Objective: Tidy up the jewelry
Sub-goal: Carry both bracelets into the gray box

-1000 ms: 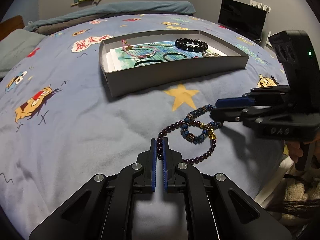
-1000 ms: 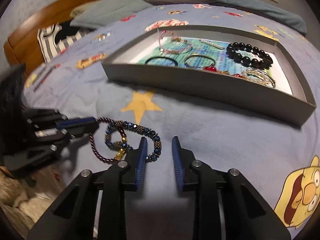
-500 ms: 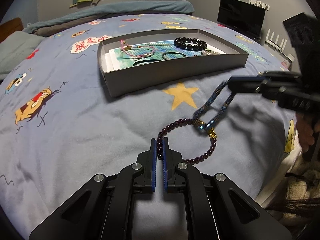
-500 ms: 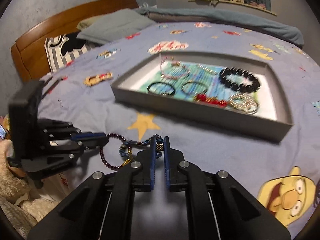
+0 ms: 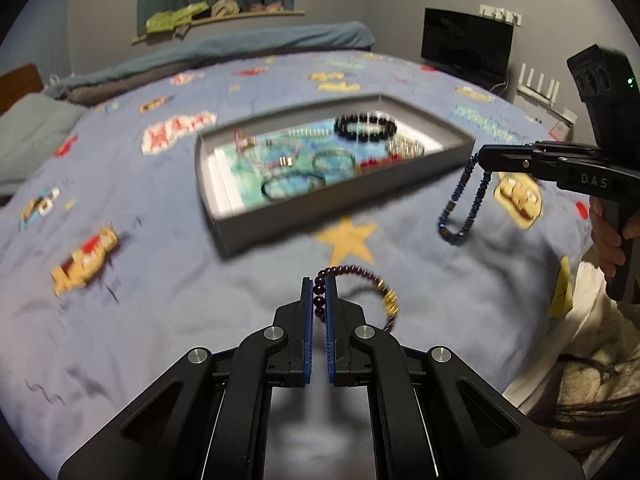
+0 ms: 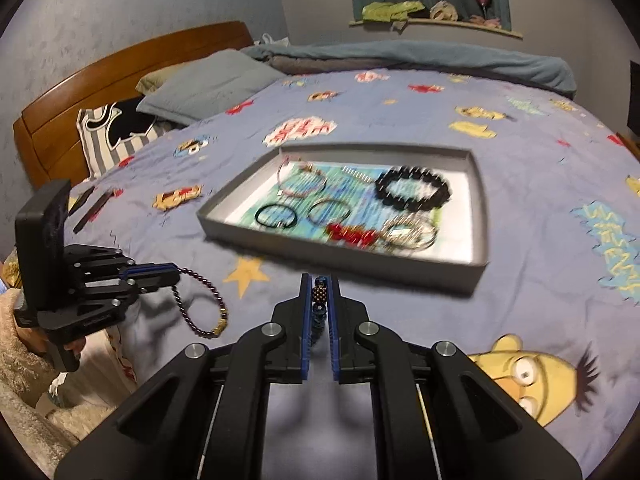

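My left gripper (image 5: 319, 285) is shut on a dark purple bead bracelet (image 5: 360, 280) with gold beads and holds it above the bed; it also shows in the right wrist view (image 6: 200, 304). My right gripper (image 6: 319, 282) is shut on a blue and bronze bead bracelet (image 6: 319, 294), which hangs from it in the left wrist view (image 5: 464, 204). The two bracelets hang apart. A grey tray (image 5: 320, 208) ahead holds several bracelets, among them a black bead bracelet (image 6: 412, 188).
The tray (image 6: 340, 254) lies on a blue cartoon-print bedspread (image 6: 540, 248). A wooden headboard (image 6: 120, 76) and pillows are at the far left. A dark monitor (image 5: 466, 46) stands past the bed's right side. The bed edge is close to both grippers.
Both grippers have risen off the bedspread. The right gripper closed on the blue bracelet, pulled it free of the purple one and lifted it right, toward the tray.
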`<state>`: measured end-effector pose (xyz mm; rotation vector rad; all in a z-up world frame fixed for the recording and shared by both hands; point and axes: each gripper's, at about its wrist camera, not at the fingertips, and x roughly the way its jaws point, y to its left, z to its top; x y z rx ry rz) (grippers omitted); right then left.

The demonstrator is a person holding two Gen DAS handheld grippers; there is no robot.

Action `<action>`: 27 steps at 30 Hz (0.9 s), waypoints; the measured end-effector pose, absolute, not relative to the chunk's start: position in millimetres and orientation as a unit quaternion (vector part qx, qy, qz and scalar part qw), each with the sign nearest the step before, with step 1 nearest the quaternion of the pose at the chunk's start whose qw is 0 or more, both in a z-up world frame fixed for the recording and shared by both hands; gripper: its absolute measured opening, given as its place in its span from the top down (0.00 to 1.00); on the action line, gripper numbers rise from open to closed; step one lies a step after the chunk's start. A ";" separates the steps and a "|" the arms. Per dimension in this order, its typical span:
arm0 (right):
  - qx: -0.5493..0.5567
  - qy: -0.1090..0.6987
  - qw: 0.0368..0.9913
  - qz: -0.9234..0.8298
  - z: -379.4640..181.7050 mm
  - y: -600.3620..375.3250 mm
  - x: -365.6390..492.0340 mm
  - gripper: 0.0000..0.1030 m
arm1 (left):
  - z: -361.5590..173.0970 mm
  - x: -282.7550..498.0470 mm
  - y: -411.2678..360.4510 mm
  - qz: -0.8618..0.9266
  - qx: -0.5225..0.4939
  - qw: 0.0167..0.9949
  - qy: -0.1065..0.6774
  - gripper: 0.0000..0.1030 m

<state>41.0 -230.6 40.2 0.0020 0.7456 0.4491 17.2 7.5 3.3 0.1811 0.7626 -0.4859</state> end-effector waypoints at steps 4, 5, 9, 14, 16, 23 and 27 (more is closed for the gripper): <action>-0.003 0.340 0.917 0.207 59.0 -240.3 45.3 0.93 | 26.8 21.1 7.5 -0.233 0.099 0.905 0.342 0.94; -0.006 0.333 0.920 0.204 64.6 -242.8 47.1 0.93 | 32.7 22.6 7.9 -0.231 0.101 0.908 0.335 0.94; -0.005 0.313 0.931 0.188 81.2 -254.2 58.8 0.93 | 58.4 34.0 16.3 -0.218 0.094 0.923 0.304 0.94; -0.008 0.305 0.936 0.178 90.5 -255.2 76.1 0.93 | 72.3 60.8 25.3 -0.206 0.069 0.929 0.298 0.94; -0.010 0.302 0.936 0.179 93.4 -252.4 82.0 0.93 | 71.5 76.0 28.7 -0.202 0.054 0.929 0.305 0.94; -0.015 0.309 0.929 0.203 90.2 -226.4 105.4 0.93 | 59.9 112.6 21.9 -0.213 0.034 0.922 0.323 0.94; -0.007 0.328 0.915 0.236 75.5 -202.8 116.1 0.93 | 54.2 125.8 17.3 -0.226 0.018 0.917 0.330 0.94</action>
